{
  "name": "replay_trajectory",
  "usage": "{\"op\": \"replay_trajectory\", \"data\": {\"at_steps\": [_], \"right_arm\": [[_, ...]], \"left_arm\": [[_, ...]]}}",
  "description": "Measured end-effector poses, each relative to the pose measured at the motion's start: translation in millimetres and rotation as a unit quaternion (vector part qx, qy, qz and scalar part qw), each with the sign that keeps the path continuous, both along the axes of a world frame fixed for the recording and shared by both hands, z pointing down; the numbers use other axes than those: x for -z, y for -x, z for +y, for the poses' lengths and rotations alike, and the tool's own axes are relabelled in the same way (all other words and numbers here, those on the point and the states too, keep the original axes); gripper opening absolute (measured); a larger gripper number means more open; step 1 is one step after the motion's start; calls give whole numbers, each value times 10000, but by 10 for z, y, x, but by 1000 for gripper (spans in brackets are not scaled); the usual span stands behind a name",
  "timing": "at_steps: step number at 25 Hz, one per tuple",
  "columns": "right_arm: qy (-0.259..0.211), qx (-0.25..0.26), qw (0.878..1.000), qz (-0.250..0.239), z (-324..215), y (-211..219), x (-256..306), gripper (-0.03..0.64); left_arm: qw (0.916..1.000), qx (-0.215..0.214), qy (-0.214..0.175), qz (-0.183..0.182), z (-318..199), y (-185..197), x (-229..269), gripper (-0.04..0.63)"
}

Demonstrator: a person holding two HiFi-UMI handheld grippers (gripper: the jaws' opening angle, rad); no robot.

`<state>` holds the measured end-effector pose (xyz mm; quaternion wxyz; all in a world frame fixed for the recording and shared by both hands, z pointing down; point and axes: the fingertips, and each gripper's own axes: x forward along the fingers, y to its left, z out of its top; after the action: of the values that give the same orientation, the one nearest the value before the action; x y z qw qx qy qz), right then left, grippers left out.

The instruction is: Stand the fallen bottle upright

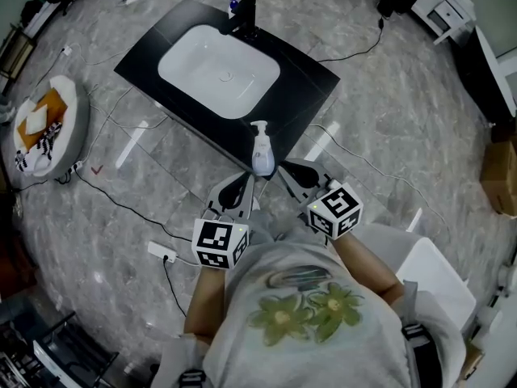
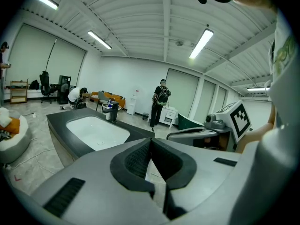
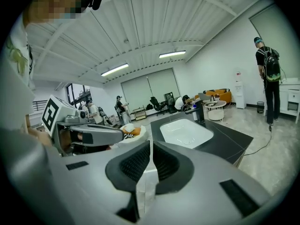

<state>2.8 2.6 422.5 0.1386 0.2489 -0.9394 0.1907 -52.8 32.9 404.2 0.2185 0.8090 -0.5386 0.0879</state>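
A clear pump bottle [image 1: 261, 149] with a white pump head stands upright at the near edge of the black counter [image 1: 315, 83], in front of the white sink [image 1: 219, 71]. My left gripper [image 1: 250, 179] is just below and left of the bottle, apart from it, with its jaws shut and nothing in them. My right gripper [image 1: 281, 166] is just right of the bottle's base, also shut with nothing held. In the left gripper view, the left gripper [image 2: 150, 140] points over the sink [image 2: 96, 131]. The right gripper [image 3: 151, 143] faces the sink [image 3: 186, 132] too. The bottle shows in neither gripper view.
A black faucet [image 1: 245, 16] stands at the counter's far edge. A round white cushion [image 1: 47, 128] with orange items lies on the floor at left. Cables and a power strip [image 1: 161, 252] run across the marble floor. A person [image 2: 161, 102] stands beyond the counter.
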Motion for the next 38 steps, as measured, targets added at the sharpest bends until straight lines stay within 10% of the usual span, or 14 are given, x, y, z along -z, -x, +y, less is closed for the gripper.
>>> {"op": "replay_trajectory", "data": {"at_steps": [38], "right_arm": [[1420, -128, 9877, 639, -1270, 586, -1033, 49]], "left_arm": [[9974, -454, 510, 223, -1263, 512, -646, 18]]}}
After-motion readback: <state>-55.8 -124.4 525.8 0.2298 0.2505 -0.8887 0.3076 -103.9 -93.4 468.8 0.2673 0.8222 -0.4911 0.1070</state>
